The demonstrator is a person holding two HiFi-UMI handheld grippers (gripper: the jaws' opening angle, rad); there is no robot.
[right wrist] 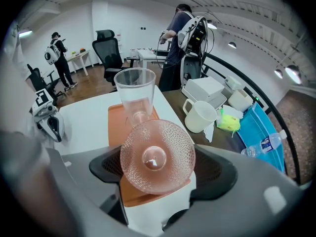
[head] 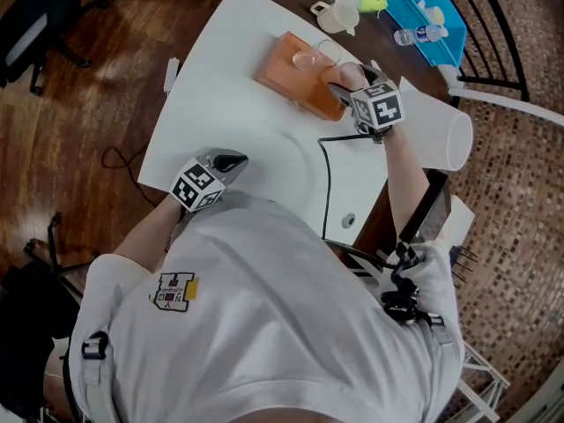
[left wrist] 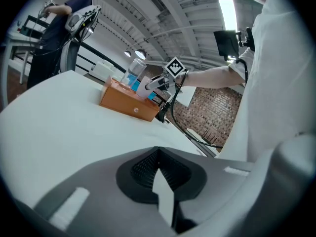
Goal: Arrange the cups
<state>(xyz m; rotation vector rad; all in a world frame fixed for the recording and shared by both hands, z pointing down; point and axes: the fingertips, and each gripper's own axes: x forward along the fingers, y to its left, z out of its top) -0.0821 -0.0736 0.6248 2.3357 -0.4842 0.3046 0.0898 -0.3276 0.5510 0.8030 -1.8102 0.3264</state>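
An orange tray (head: 286, 77) lies at the far side of the white table (head: 229, 86). A tall smooth clear cup (right wrist: 135, 95) stands upright on the tray (right wrist: 114, 127). My right gripper (right wrist: 158, 168) is shut on a dimpled clear cup (right wrist: 157, 157), mouth towards the camera, low over the tray's near end. In the head view the right gripper (head: 342, 81) points steeply down at the tray. My left gripper (head: 231, 160) rests near the table's front edge, shut and holding nothing; in its own view the left gripper (left wrist: 158, 174) faces the tray (left wrist: 129, 104) from a distance.
A white mug (right wrist: 200, 115), a blue bin (right wrist: 261, 132) and a water bottle (right wrist: 269, 143) sit on the dark desk beyond the tray. A black cable (head: 328, 174) runs over the table's right part. A white roll (head: 449, 135) lies at the right edge. People stand in the background.
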